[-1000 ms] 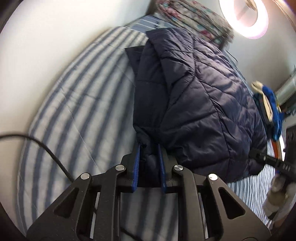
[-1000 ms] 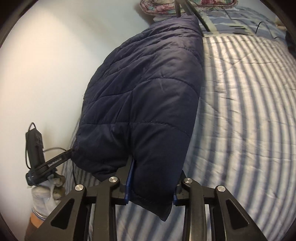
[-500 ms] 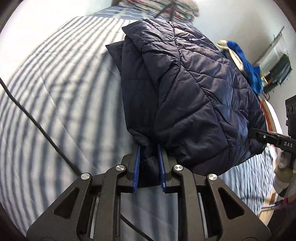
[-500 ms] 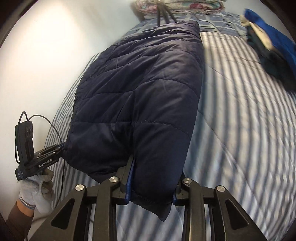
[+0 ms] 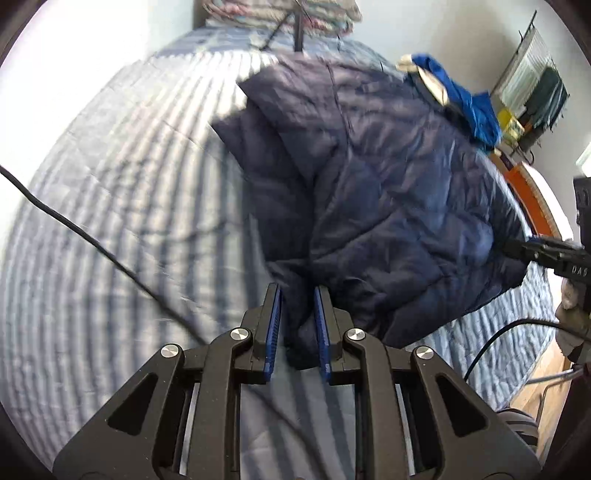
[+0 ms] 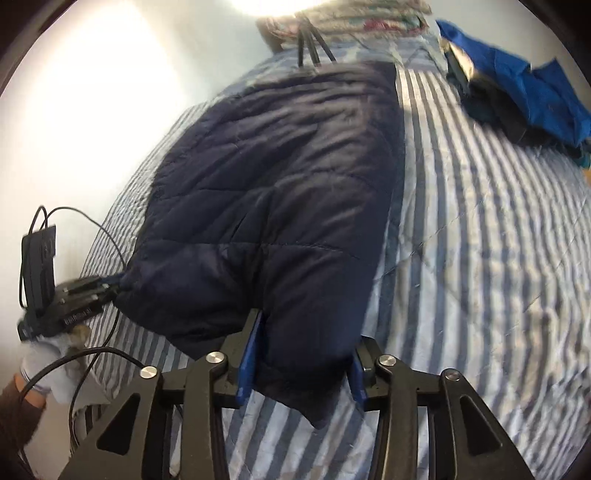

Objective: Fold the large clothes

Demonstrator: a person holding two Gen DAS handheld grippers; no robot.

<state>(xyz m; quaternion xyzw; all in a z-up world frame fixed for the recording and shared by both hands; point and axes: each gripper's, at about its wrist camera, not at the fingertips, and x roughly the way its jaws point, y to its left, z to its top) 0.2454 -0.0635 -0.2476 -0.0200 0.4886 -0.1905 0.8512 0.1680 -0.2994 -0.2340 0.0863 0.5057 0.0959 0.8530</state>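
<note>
A dark navy quilted puffer jacket (image 5: 388,192) lies folded over on a blue-and-white striped bed (image 5: 110,206). My left gripper (image 5: 297,295) is shut on one near corner of the jacket. My right gripper (image 6: 304,332) is shut on the other near corner, with thick padding bunched between its fingers; the jacket (image 6: 280,192) stretches away from it. The right gripper also shows at the right edge of the left wrist view (image 5: 543,251), and the left gripper at the left of the right wrist view (image 6: 88,291), both at the jacket's hem.
A pile of blue clothes (image 6: 517,85) lies at the bed's far right. Floral bedding (image 5: 280,14) and tripod legs (image 6: 310,44) stand at the head. Black cables (image 5: 92,240) cross the bed. A white wall (image 6: 92,110) runs along the left side. Wooden floor (image 5: 543,376) shows beyond the bed's edge.
Both grippers have carried the jacket down towards the bed, still gripping its hem corners. The jacket now lies lower and flatter, and the views have tilted so more of the bed shows.
</note>
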